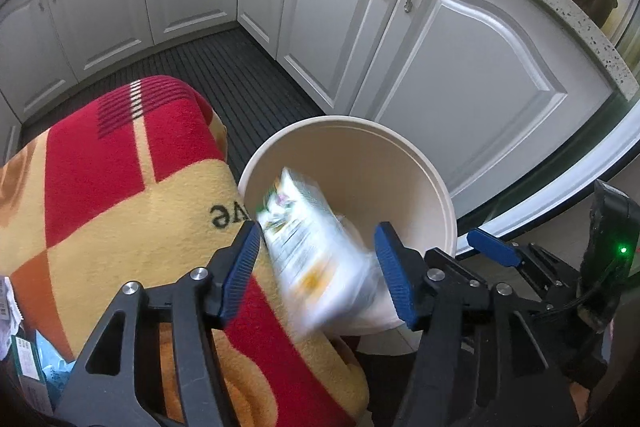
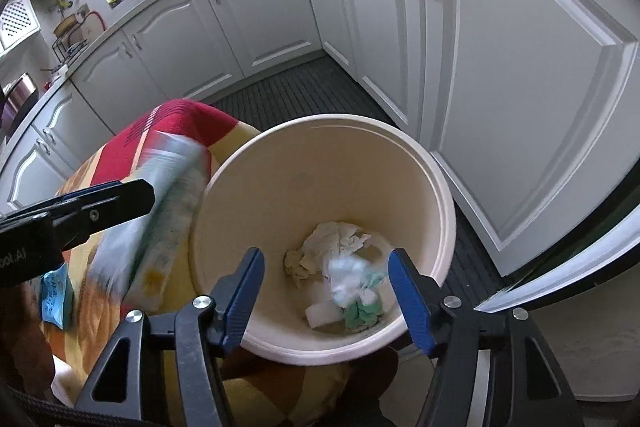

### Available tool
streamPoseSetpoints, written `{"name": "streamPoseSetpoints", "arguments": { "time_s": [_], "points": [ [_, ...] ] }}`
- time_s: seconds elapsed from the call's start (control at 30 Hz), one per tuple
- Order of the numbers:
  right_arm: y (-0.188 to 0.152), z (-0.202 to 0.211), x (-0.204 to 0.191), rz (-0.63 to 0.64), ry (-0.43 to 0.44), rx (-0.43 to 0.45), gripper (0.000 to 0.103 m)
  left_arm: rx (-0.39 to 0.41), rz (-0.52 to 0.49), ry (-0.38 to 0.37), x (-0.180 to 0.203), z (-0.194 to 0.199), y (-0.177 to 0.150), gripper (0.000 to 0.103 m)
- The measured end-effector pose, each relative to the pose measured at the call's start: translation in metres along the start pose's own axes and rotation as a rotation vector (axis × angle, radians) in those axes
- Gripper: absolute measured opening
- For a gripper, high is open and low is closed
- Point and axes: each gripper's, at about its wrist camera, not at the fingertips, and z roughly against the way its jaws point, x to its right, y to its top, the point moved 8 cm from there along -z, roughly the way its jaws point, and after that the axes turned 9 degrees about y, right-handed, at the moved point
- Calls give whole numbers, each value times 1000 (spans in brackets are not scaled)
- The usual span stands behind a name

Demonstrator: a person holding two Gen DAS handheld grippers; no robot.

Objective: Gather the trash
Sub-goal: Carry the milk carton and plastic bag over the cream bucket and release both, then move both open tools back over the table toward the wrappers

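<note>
Both sets of jaws spread wide, holding nothing. Blurred printed package (image 1: pixel 316 251) caught between the left gripper (image 1: pixel 320 267) blades, over the bin (image 1: pixel 436 183) rim. Probably light, thin, slippery; best pinched across flat faces. Crumpled tissue (image 2: pixel 336 239) already inside, below right gripper (image 2: pixel 326 291).

The left black two-finger gripper with blue ribbed pads (image 1: pixel 320 267) is held with its jaws spread wide, tilted down toward the cream round plastic bin (image 1: pixel 436 183). The right black gripper with blue pads (image 2: pixel 326 291) is likewise held open above the bin's mouth.
</note>
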Motion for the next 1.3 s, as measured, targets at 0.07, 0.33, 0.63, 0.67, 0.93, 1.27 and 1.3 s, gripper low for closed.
{"name": "streamPoseSetpoints", "arguments": {
  "time_s": [0.07, 0.33, 0.63, 0.67, 0.93, 1.27, 1.3],
  "points": [
    [-2, 1, 2, -5, 0, -1, 62, -7, 3, -5, -1, -1, -2, 59],
    [-11, 1, 4, -23, 1, -9, 63, 13, 17, 28, -13, 10, -4, 59],
    [-11, 6, -13, 4, 19, 1, 64, 68, 13, 79, -26, 31, -5, 59],
    [-10, 7, -15, 8, 20, 4, 66, 76, 16, 86, -29, 34, -5, 59],
    [-6, 18, -37, 45, 29, 28, 69, 119, 38, 130, -49, 51, -9, 59],
    [-6, 26, -75, 96, 56, 41, 69, 155, 80, 176, -82, 77, -20, 59],
    [-6, 27, -79, 102, 60, 42, 69, 161, 82, 184, -87, 81, -22, 59]
  ]
}}
